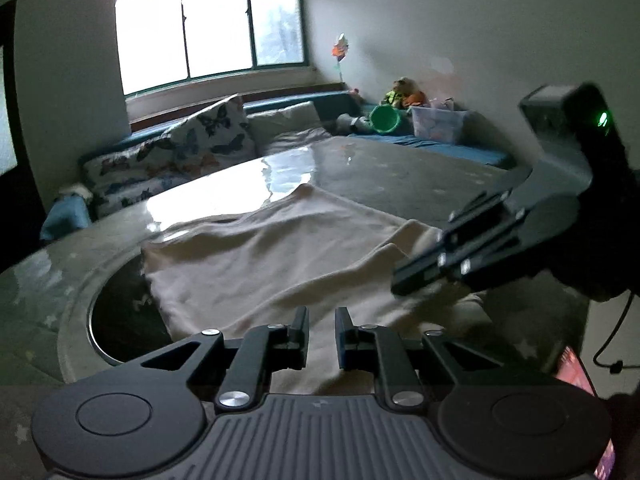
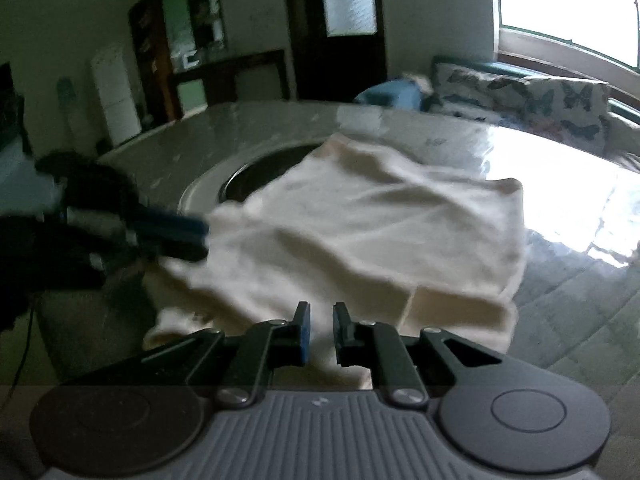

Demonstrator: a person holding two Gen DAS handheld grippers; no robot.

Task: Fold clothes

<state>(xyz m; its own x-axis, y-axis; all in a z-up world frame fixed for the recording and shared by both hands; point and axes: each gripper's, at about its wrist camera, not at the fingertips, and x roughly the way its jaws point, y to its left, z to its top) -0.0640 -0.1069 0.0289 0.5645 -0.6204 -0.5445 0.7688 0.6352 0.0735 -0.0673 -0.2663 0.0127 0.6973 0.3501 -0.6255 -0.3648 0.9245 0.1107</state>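
A cream cloth [image 1: 260, 264] lies rumpled on the glossy grey table [image 1: 400, 168], partly covering a round dark inset [image 1: 120, 308]. My left gripper [image 1: 322, 314] is at the cloth's near edge, jaws nearly together with fabric between them. The right gripper [image 1: 408, 284] comes in from the right, its fingers closed on a lifted fold of the near right corner. In the right wrist view the same cloth [image 2: 360, 220] spreads ahead. There my right gripper [image 2: 321, 310] pinches its near edge, and the blurred left gripper [image 2: 200, 240] holds the left corner.
A sofa with butterfly cushions [image 1: 200, 140] runs along the far side under the window. A green bucket [image 1: 384, 119] and a clear plastic box [image 1: 438, 122] sit at the back right. A phone [image 1: 572, 368] and a cable [image 1: 612, 344] lie near the right edge.
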